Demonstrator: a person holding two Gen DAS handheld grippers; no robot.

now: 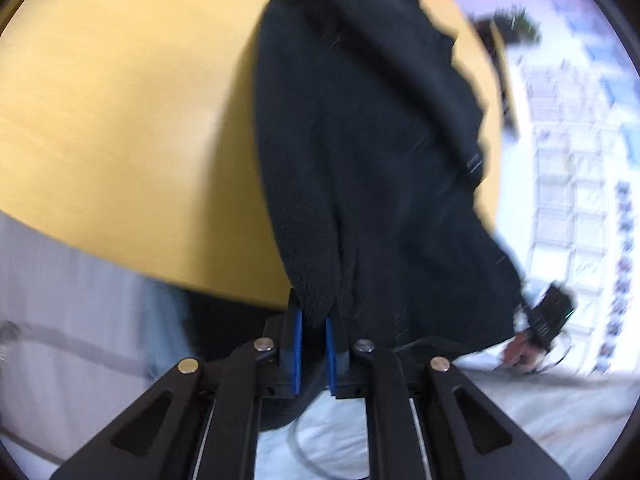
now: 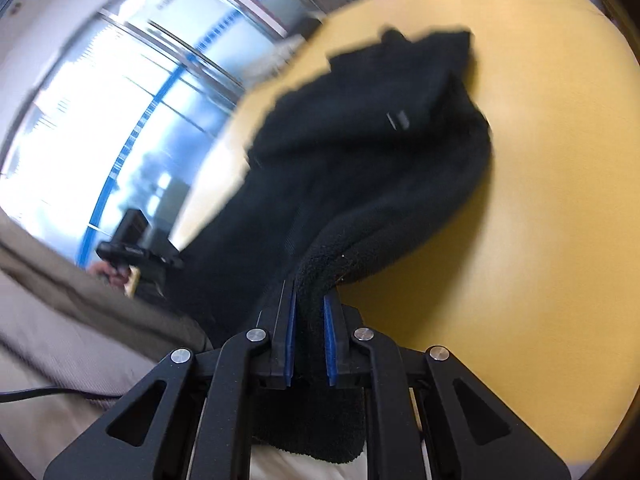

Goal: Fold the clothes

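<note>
A black fleece garment (image 1: 360, 140) hangs stretched over the yellow table (image 1: 120, 100). My left gripper (image 1: 314, 312) is shut on a corner of the garment, the fabric pinched between its blue pads. My right gripper (image 2: 310, 300) is shut on another corner of the same garment (image 2: 360, 152), above the table (image 2: 540, 220). Fabric also hangs below the right fingers. The far end of the garment rests on the table. The right gripper (image 1: 548, 316) shows in the left wrist view at the garment's right edge. The left gripper (image 2: 136, 252) shows in the right wrist view at the left.
The table's near edge (image 1: 120, 268) runs below the left gripper. Windows and glass walls (image 2: 120, 100) lie beyond the table's left edge. A beige cloth-covered surface (image 2: 60, 320) and a black cable (image 2: 36, 394) are at lower left in the right wrist view.
</note>
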